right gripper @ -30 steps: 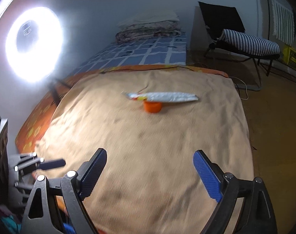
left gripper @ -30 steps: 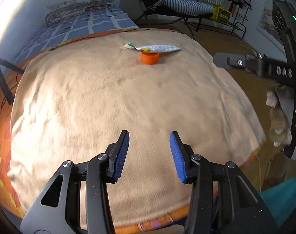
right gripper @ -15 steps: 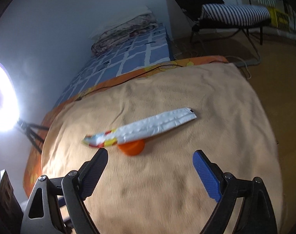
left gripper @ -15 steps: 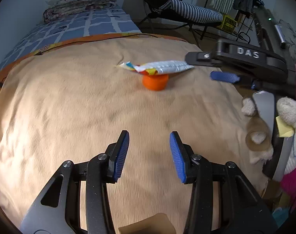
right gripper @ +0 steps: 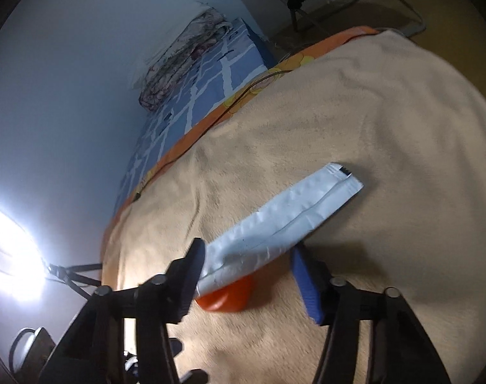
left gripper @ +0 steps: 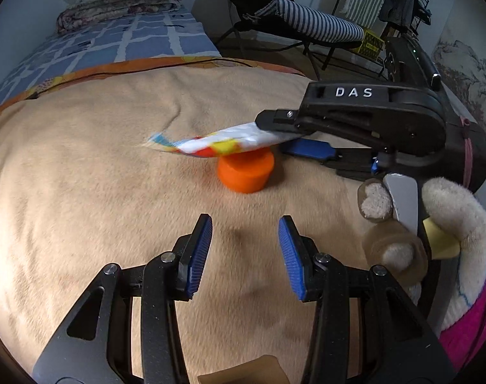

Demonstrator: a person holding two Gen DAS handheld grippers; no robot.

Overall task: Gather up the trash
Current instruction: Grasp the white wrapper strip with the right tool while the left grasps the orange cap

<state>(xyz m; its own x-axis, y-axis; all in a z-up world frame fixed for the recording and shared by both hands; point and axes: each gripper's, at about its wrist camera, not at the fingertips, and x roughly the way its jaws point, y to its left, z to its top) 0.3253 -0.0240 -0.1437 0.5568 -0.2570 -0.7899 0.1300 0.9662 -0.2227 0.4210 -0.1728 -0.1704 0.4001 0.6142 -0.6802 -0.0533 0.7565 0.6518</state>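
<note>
Blanket (left gripper: 83,192): tan fleece, covers the whole bed
Left gripper (left gripper: 244,252): fingers spread, nothing between them, hovering just short of the cap
Wrapper (left gripper: 223,142): long silver snack packet, lying across the top of the orange cap (left gripper: 245,172), mid-blanket
Right gripper (right gripper: 252,275): jaws apart, straddling the wrapper's near end, not pinching it
</note>
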